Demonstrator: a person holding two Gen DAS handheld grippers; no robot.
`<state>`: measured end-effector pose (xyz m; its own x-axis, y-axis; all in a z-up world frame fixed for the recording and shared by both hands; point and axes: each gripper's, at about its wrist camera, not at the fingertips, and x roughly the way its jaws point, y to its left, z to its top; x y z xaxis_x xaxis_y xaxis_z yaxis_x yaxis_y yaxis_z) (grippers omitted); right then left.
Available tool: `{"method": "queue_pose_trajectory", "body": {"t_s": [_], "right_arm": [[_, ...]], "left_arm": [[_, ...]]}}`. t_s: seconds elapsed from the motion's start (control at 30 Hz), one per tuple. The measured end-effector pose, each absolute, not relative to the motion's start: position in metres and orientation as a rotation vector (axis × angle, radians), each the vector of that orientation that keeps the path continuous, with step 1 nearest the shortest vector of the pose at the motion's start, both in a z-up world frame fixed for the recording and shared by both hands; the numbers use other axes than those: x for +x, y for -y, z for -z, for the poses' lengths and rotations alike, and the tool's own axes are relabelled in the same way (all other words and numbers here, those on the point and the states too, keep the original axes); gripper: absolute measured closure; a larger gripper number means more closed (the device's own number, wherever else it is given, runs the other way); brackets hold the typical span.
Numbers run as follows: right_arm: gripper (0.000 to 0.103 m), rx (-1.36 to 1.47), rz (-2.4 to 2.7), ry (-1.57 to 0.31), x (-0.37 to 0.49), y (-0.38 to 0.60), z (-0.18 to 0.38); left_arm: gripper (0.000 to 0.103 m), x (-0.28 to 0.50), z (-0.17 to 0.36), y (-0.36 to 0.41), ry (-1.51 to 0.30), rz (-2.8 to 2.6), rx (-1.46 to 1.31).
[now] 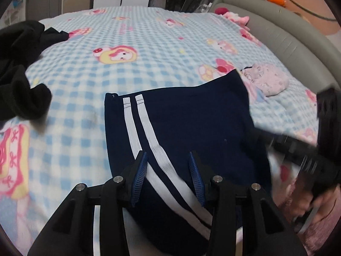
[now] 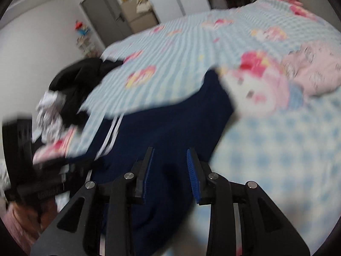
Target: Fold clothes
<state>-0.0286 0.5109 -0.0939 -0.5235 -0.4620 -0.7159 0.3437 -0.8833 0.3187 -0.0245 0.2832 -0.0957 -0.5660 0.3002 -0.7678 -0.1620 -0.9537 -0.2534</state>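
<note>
A navy garment with two white stripes (image 1: pixel 191 117) lies folded flat on the bed. My left gripper (image 1: pixel 167 153) hovers over its near part, straddling the stripes. The jaws stand apart and the blue pads (image 1: pixel 140 170) press on nothing. In the blurred right wrist view, the same navy garment (image 2: pixel 170 117) fills the middle. My right gripper (image 2: pixel 169 150) is over it, open, with only a gap between the pads. The right gripper's body (image 1: pixel 298 149) also shows as a dark blur at the garment's right edge, held by a hand (image 1: pixel 304 204).
A blue-checked cartoon blanket (image 1: pixel 127 74) covers the bed. Black clothes (image 1: pixel 19 64) are heaped at the left edge. A pink garment (image 1: pixel 268 79) lies to the right, near the grey padded headboard (image 1: pixel 287 36). A door and shelves (image 2: pixel 110 15) stand beyond the bed.
</note>
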Motion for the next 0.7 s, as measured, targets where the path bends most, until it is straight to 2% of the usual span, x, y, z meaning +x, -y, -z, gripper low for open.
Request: {"method": "queue_pose_trajectory", "body": {"t_s": [0.13,0.2,0.3,0.37,0.5,0.7], "right_arm": [[0.065,1.256,2.402,0.002,-0.005,-0.499,0.109],[0.065,1.249,2.419,-0.015,0.005,-0.505,0.107],[0.063,1.182,2.458,0.037,0.016,-0.518,0.096],[0.051,1.130,2.482,0.090,0.020,-0.526,0.088],[0.051,1.199,2.466,0.049,0.015,-0.517,0.101],[0.052,1.319,2.470,0.001,0.012,-0.519,0.113]], "left_arm": [[0.060,-0.015,0.105,-0.281,0.200,-2.582,-1.366],[0.060,-0.002,0.094,-0.272,0.309,-2.595,-1.283],[0.056,0.016,0.072,-0.252,0.583,-2.556,-1.119],[0.056,0.019,0.077,-0.256,0.528,-2.557,-1.162],[0.056,0.021,0.101,-0.271,0.327,-2.557,-1.326],[0.056,0.025,0.112,-0.250,0.531,-2.513,-1.381]]}}
